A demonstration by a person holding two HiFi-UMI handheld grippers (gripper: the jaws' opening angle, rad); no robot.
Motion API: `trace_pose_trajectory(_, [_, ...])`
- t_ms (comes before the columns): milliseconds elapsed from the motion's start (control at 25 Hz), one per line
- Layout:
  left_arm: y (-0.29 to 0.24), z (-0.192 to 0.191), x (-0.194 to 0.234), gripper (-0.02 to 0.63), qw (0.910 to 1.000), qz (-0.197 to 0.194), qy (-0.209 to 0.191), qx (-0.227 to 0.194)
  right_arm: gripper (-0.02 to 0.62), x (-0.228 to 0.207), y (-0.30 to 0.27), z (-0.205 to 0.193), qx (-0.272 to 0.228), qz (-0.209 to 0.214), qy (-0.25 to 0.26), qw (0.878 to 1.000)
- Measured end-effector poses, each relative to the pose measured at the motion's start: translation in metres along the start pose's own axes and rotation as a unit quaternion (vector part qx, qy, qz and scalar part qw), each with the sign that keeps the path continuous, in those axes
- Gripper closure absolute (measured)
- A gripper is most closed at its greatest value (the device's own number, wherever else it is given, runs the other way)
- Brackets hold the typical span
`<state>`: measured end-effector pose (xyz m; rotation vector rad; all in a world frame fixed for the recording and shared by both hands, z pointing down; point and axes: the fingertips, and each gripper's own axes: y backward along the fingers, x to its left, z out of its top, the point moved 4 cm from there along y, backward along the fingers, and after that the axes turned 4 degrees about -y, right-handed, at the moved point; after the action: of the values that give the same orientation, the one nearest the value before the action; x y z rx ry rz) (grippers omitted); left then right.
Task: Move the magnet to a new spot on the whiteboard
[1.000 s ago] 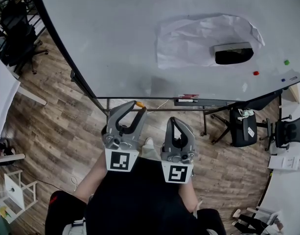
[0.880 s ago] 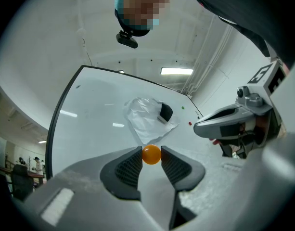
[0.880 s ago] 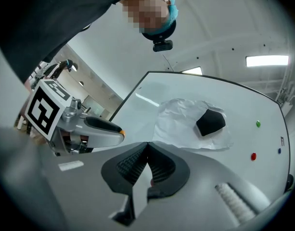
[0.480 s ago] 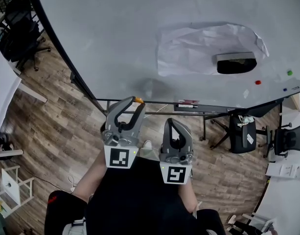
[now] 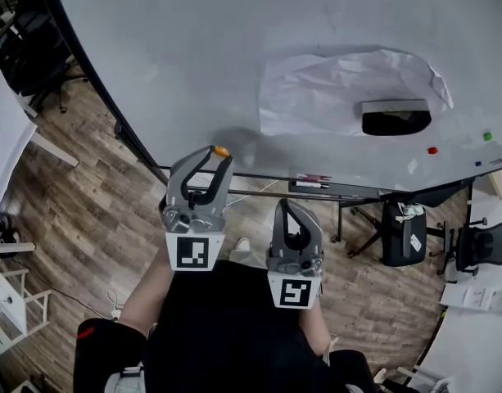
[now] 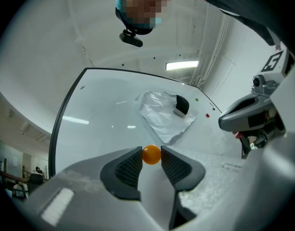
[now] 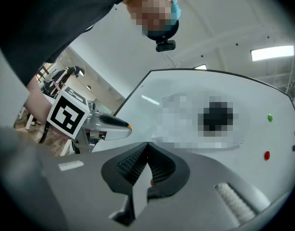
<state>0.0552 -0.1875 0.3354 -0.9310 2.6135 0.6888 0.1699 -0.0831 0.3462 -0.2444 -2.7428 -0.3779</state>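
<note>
A small orange ball magnet [image 6: 151, 154] sits pinched between the tips of my left gripper [image 6: 151, 158]. In the head view that magnet [image 5: 222, 151] and the left gripper [image 5: 219, 154] hang just in front of the whiteboard's [image 5: 234, 47] lower edge, apart from its surface. My right gripper [image 5: 290, 205] is lower and to the right, jaws closed together with nothing between them [image 7: 147, 146]. On the board's right side are a red magnet [image 5: 432, 150], a green one [image 5: 487, 137] and a blue one [image 5: 478, 163].
A crumpled white sheet [image 5: 332, 88] and a black eraser [image 5: 395, 117] are stuck on the board's right half. A marker tray [image 5: 316, 184] runs under the board. Office chairs [image 5: 406, 228] stand on the wooden floor at right; another chair [image 5: 29, 47] at upper left.
My left gripper has risen and drifted left toward the board's lower edge, still carrying the orange magnet. The right gripper has shifted only slightly.
</note>
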Motion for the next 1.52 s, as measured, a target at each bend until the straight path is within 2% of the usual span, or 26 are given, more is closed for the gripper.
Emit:
trace_pose_trajectory(440, [-0.012, -0.011, 0.018, 0.477, 0.9985, 0.042, -0.028, 0.024, 0.594, -0.01, -0.014, -0.01, -0.008, 0.036, -0.005, 0.999])
trace_pose_trajectory(800, [-0.019, -0.024, 0.029, 0.476, 0.996, 0.074, -0.028, 0.042, 0.593, -0.017, -0.025, -0.018, -0.014, 0.059, -0.014, 0.998])
trace_pose_trajectory(1520, [-0.025, -0.046, 0.033, 0.477, 0.9939, 0.077, -0.026, 0.074, 0.592, -0.018, -0.036, -0.029, -0.01, 0.071, -0.026, 0.997])
